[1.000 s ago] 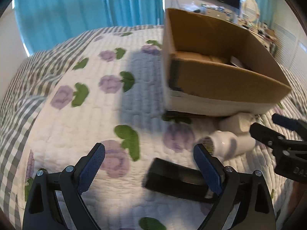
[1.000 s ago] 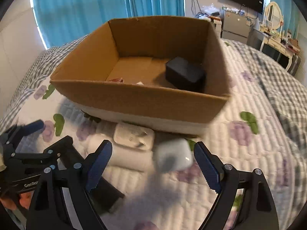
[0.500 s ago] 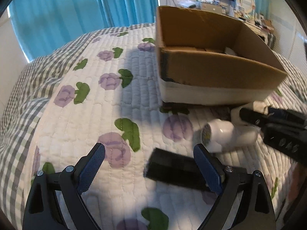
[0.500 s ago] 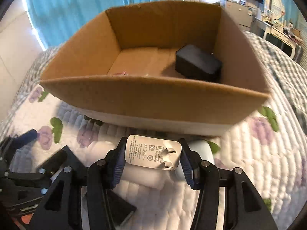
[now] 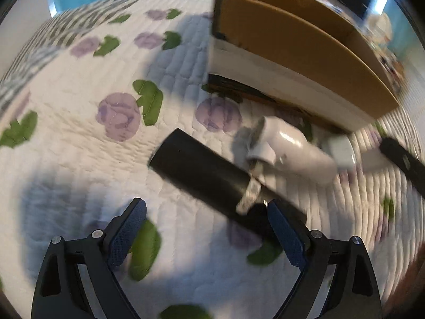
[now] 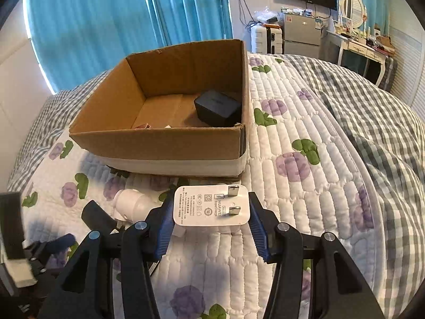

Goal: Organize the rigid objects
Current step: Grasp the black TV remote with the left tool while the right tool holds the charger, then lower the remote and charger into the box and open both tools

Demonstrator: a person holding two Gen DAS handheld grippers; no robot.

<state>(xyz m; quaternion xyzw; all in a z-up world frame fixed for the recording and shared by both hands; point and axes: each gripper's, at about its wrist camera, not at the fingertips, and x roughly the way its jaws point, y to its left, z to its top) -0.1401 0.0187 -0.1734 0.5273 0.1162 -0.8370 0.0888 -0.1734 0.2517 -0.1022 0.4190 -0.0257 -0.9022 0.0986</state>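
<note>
My right gripper (image 6: 211, 216) is shut on a white wall charger (image 6: 211, 205) and holds it above the quilt, in front of the cardboard box (image 6: 159, 143). A black cube (image 6: 217, 107) lies inside the box. My left gripper (image 5: 207, 228) is open, low over a long black bar (image 5: 209, 170) on the quilt; the bar's right end reaches my right finger. A white bottle-shaped object (image 5: 294, 151) lies just beyond the bar and also shows in the right wrist view (image 6: 132, 203). A small white case (image 5: 341, 151) lies right of the bottle.
The box (image 5: 292, 50) stands on a floral quilted bed (image 6: 305, 186) with a checked blanket (image 6: 372, 111) at the right. Blue curtains, a fridge, a TV and a dresser stand behind the bed.
My right gripper closed on the white charger and lifted it off the quilt, backing away from the box. My left gripper moved forward and down toward the black bar.
</note>
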